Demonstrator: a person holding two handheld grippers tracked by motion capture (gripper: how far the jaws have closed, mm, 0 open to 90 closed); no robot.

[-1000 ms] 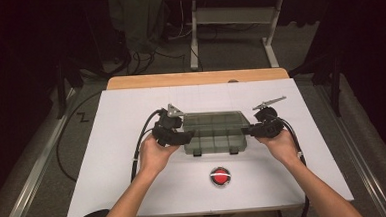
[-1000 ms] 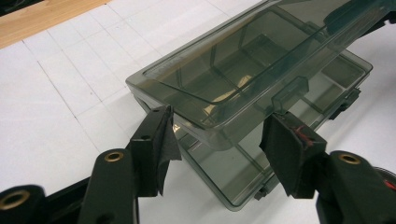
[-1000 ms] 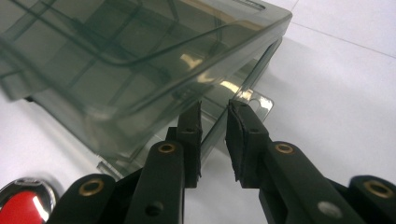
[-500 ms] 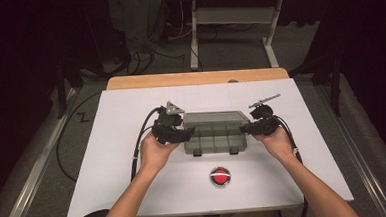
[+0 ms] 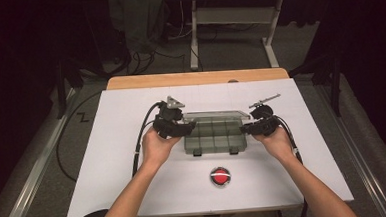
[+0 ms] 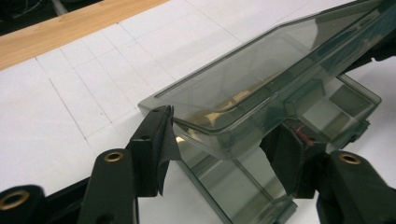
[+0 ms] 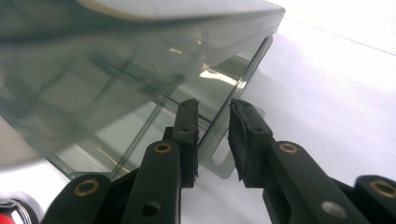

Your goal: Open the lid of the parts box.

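Both tongs work at a smoky clear box (image 5: 215,132) that sits mid-table on the white sheet (image 5: 108,158), its compartments visible through the plastic. At the box's 9 o'clock end, the left gripper (image 5: 184,127) has its jaws spread wide on either side of the lid (image 6: 261,88); in the left gripper view one jaw touches the lid's corner edge while the other stands off the box wall, so nothing is clamped. The lid is raised, tilted up from the tray. At the 3 o'clock end, the right gripper (image 5: 244,129) has its jaws narrowly parted astride the box's thin end wall, by a slotted tab (image 7: 219,158); whether they pinch it I cannot tell. At 6 o'clock from the box, well apart, lies a red and silver disc (image 5: 220,176).
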